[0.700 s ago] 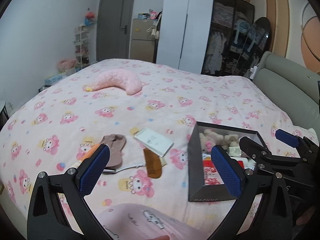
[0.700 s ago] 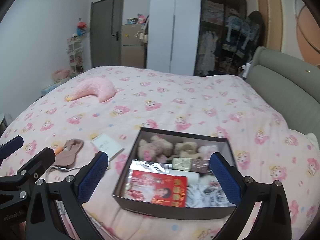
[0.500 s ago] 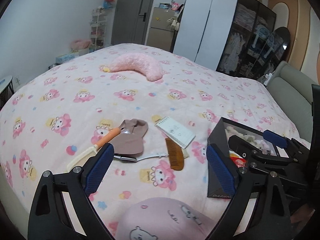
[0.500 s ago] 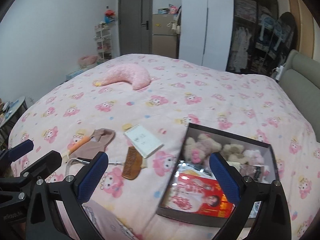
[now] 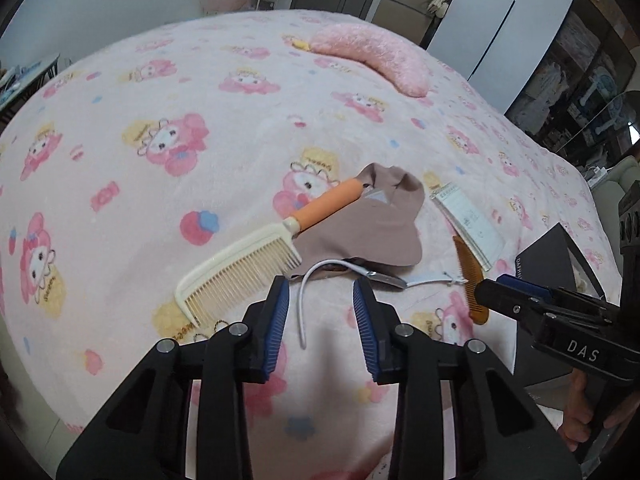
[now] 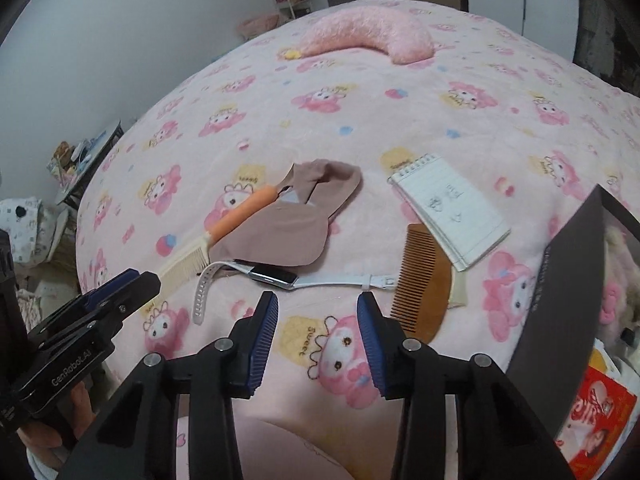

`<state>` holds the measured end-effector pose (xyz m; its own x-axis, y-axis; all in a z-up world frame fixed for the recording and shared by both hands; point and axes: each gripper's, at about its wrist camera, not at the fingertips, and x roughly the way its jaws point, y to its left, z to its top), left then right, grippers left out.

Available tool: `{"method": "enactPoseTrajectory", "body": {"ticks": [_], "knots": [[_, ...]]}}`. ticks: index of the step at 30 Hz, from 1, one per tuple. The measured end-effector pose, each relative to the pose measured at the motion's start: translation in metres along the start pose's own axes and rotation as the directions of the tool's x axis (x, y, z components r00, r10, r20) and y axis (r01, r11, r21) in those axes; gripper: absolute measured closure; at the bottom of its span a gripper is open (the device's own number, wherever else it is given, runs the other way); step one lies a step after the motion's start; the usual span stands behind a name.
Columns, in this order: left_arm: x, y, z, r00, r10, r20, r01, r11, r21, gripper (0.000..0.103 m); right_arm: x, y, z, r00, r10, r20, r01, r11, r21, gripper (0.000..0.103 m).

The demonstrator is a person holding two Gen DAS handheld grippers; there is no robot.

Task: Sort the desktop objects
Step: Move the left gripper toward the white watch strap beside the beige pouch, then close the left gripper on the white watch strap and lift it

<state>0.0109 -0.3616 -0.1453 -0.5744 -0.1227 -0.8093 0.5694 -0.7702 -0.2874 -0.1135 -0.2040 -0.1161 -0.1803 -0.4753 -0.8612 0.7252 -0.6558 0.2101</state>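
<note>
Smartwatch (image 6: 272,276) lying just ahead of both jaw pairs, long axis crosswise to them. Curled strap end between left gripper (image 5: 320,296) tips; face nearer right gripper (image 6: 318,300). Both part-open, empty.

Pale pink bedspread (image 5: 224,128) printed with pink cartoon characters, cream comb (image 5: 240,272) with orange handle, taupe sock (image 5: 360,228), white-strapped watch (image 6: 276,276), amber-brown comb (image 6: 420,280), white lined notepad (image 6: 448,208), black box (image 6: 568,300), fuzzy pink pillow (image 6: 368,32).
</note>
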Motion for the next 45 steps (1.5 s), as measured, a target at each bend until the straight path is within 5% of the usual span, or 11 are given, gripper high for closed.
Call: {"method": "enactPoseTrajectory", "body": {"ticks": [3, 6, 11, 18, 22, 25, 27, 30, 34, 39, 45], "knots": [[0.02, 0.008, -0.001, 0.997, -0.052, -0.063, 0.05, 0.998, -0.023, 0.072, 0.029, 0.006, 0.004, 0.998, -0.001, -0.066, -0.002, 0.999, -0.049, 0.066], [0.031, 0.016, -0.002, 0.956, -0.265, -0.123, 0.247, 0.958, -0.144, 0.072, 0.049, 0.0, 0.008, 0.994, -0.016, -0.105, 0.011, 0.999, -0.051, 0.066], [0.057, 0.017, 0.006, 0.913, -0.371, -0.169, 0.326, 0.913, -0.245, 0.071, 0.064, -0.027, 0.011, 0.985, 0.061, -0.162, -0.045, 0.994, 0.103, 0.066], [0.082, 0.032, 0.022, 0.929, -0.345, -0.134, 0.28, 0.892, -0.356, 0.072, 0.091, -0.04, 0.01, 0.968, 0.14, -0.208, -0.094, 0.971, 0.22, 0.057], [0.081, 0.031, 0.022, 0.936, -0.333, -0.117, 0.274, 0.894, -0.354, 0.099, 0.092, -0.039, 0.018, 0.976, 0.094, -0.198, -0.051, 0.975, 0.214, 0.057], [0.065, 0.024, 0.024, 0.938, -0.335, -0.089, 0.296, 0.909, -0.294, 0.102, 0.082, -0.029, 0.019, 0.981, 0.059, -0.185, -0.027, 0.985, 0.17, 0.056], [0.052, 0.02, 0.023, 0.932, -0.356, -0.067, 0.327, 0.906, -0.268, 0.102, 0.076, -0.026, 0.018, 0.978, 0.097, -0.184, -0.063, 0.981, 0.186, 0.053], [0.043, 0.018, 0.016, 0.952, -0.29, -0.097, 0.263, 0.939, -0.222, 0.102, 0.079, -0.037, 0.018, 0.968, 0.173, -0.18, -0.11, 0.944, 0.311, 0.049], [0.061, 0.04, 0.005, 0.916, -0.374, -0.146, 0.304, 0.884, -0.356, 0.096, 0.088, -0.046, 0.015, 0.966, 0.192, -0.173, -0.106, 0.904, 0.414, 0.041], [0.075, 0.043, 0.018, 0.93, -0.349, -0.113, 0.276, 0.868, -0.413, 0.074, 0.108, -0.053, 0.021, 0.966, 0.188, -0.177, -0.087, 0.882, 0.463, 0.041], [0.093, 0.043, 0.018, 0.945, -0.301, -0.128, 0.205, 0.85, -0.485, 0.088, 0.129, -0.054, 0.026, 0.966, 0.176, -0.192, -0.074, 0.892, 0.447, 0.047]]}}
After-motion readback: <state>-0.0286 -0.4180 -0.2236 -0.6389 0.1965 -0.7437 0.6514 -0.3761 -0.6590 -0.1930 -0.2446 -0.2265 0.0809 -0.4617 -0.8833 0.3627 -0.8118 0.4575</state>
